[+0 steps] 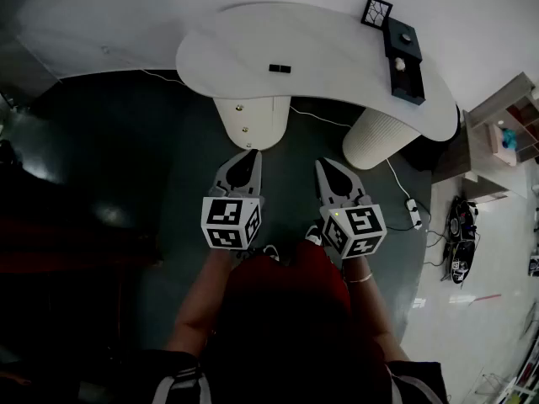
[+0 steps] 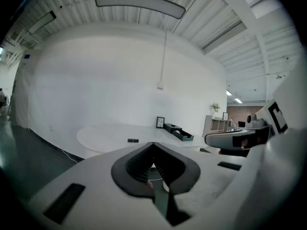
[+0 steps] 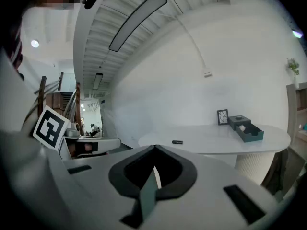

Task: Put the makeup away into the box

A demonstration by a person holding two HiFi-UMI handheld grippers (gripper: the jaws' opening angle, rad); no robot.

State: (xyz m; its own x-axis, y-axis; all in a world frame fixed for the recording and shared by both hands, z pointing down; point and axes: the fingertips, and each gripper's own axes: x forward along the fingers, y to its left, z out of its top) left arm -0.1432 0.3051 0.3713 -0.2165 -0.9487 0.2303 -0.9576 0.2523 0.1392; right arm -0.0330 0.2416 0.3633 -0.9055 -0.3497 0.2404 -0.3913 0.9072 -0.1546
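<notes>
A head view looks down on a person standing on a dark floor [image 1: 126, 141], holding a gripper in each hand. The left gripper [image 1: 253, 153] is clenched, its dark-lined jaws meeting at the tip with nothing between them. The right gripper [image 1: 322, 163] is clenched too and also empty. Both point towards a white curved table [image 1: 337, 49], which stands well apart from them on two pale ribbed bases.

The makeup [image 1: 280, 68] is a small black item lying alone near the middle of the table; it is too small to tell what kind it is. The box [image 1: 407, 70], dark and long, sits near the table's right end with its top open. Something pale lies inside, but it cannot be made out. A small dark picture frame [image 1: 376, 12] stands just beyond the box. The left of the head view is too dark to read, and shelving at the right edge is cut off.
</notes>
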